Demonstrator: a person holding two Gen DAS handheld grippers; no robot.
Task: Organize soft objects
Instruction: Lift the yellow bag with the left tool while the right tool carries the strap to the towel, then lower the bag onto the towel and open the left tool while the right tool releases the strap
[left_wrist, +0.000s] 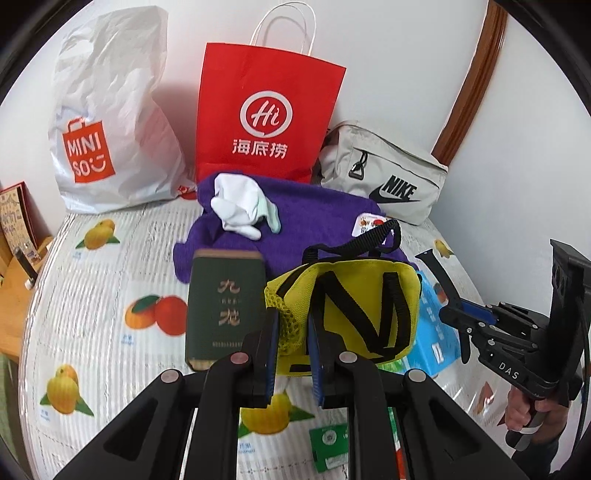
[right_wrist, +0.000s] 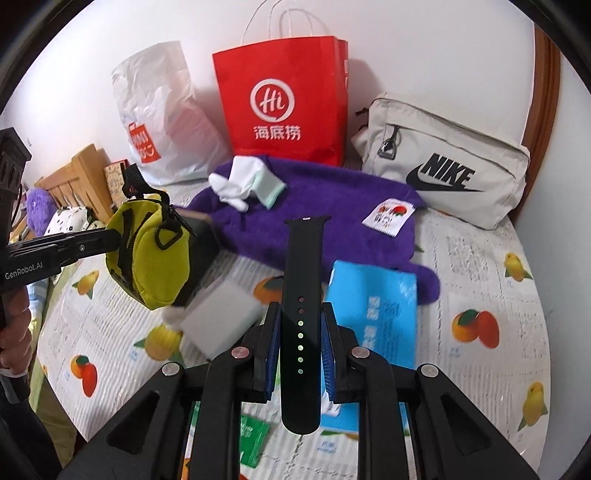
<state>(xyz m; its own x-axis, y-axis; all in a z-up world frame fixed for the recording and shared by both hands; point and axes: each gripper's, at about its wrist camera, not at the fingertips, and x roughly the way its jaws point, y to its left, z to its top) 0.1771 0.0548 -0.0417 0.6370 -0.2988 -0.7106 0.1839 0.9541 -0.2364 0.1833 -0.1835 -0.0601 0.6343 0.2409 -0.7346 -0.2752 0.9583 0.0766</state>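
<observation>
Black perforated silicone watch strap (right_wrist: 300, 325) clamped in right gripper (right_wrist: 300, 347); left gripper (left_wrist: 291, 350) clamped on yellow-green fabric pouch (left_wrist: 351, 310), both lifted over the fruit-print tablecloth (left_wrist: 110, 295).
Best keep grips firm, carry each toward the bags.

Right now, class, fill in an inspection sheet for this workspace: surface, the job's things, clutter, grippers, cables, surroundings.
Surface: fruit-print cover, crowded.
Job's things: purple towel lying flat, white socks on it; yellow pouch held off the cover; black watch strap held.
Clutter: green box, blue packet, red paper bag, white plastic bag, Nike bag.
Grippers: left gripper shut on the pouch; right gripper shut on the strap.
Cables: nothing seen.
Surroundings: white wall, wooden headboard.
</observation>
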